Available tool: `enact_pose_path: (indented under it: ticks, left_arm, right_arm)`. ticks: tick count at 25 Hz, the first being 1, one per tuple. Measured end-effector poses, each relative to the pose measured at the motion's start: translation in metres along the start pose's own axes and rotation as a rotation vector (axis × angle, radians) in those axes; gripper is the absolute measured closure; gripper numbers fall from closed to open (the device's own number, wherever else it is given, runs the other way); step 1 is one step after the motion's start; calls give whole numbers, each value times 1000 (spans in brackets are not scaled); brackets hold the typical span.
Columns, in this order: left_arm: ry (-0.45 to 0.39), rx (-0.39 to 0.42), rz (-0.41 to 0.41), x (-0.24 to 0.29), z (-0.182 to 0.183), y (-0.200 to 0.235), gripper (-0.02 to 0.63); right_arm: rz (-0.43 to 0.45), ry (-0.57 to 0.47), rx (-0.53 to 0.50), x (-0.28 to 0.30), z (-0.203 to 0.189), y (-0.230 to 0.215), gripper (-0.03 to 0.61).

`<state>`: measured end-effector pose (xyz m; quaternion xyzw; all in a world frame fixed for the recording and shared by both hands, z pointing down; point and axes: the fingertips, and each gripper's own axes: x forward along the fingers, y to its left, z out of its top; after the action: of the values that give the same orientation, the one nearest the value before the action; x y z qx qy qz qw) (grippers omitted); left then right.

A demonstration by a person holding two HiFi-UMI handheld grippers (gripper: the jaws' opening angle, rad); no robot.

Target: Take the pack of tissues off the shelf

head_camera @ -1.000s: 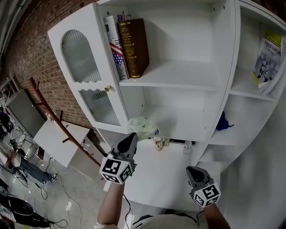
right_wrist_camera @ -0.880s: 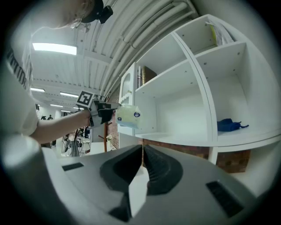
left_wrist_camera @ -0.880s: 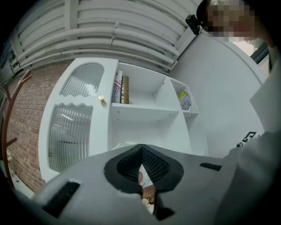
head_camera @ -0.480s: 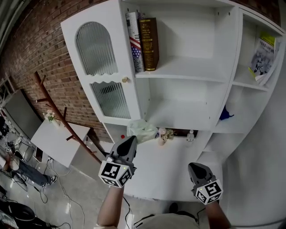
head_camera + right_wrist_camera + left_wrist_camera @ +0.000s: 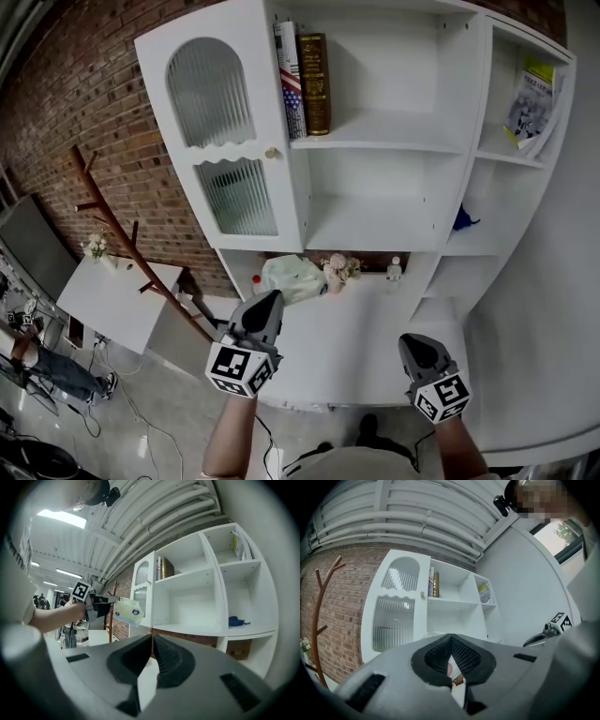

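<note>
Pinching pack of tissues [image 5: 292, 278], seemingly its edge: left gripper [image 5: 270, 298]; right gripper [image 5: 412, 342] closed.

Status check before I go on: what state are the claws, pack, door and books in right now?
left claw: shut on the pack
pack: gripped, held in the air
right claw: shut, nothing in it
door: looks shut
books: upright on the top shelf
booklet: leaning
</note>
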<state>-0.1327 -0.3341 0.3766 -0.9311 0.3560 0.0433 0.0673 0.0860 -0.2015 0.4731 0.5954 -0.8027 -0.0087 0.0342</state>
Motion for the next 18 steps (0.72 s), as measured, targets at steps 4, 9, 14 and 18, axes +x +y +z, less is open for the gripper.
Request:
enact_pose_path:
  ticks: [4, 9, 14, 18]
  left_arm:
    - [2, 11, -17, -16, -3, -5, 591]
    - [7, 29, -57, -30, -8, -16, 591]
    - [12, 26, -96, -41, -12, -29, 591]
    - [8, 15, -106, -48, -13, -37, 591]
  right_arm:
    - [-36, 1, -11, -17, 3, 9, 545]
    - [-99, 0, -12, -40, 3, 18, 545]
    - [-150, 4, -11, -62, 7, 26, 545]
    - [-165, 5, -26, -74, 12, 25, 545]
